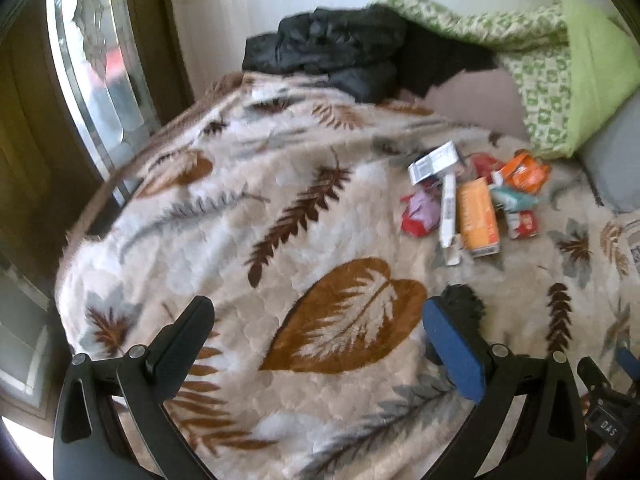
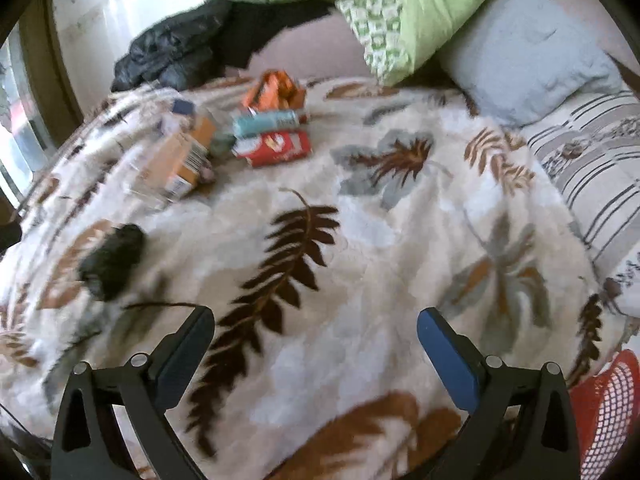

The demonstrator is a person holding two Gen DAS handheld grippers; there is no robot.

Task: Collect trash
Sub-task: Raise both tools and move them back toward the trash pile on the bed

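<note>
A pile of trash lies on a leaf-patterned blanket: an orange carton, a long white box, a white wrapper, a red-purple wrapper, an orange packet, a teal wrapper and a red packet. In the right wrist view the orange carton, teal wrapper, red packet and orange packet lie at upper left. A small black object lies nearer. My left gripper is open and empty, left of the pile. My right gripper is open and empty, short of the pile.
A black jacket and a green patterned quilt lie at the far side of the bed. A grey pillow and a striped cover are at right. A red mesh basket shows at lower right. A glass door stands left.
</note>
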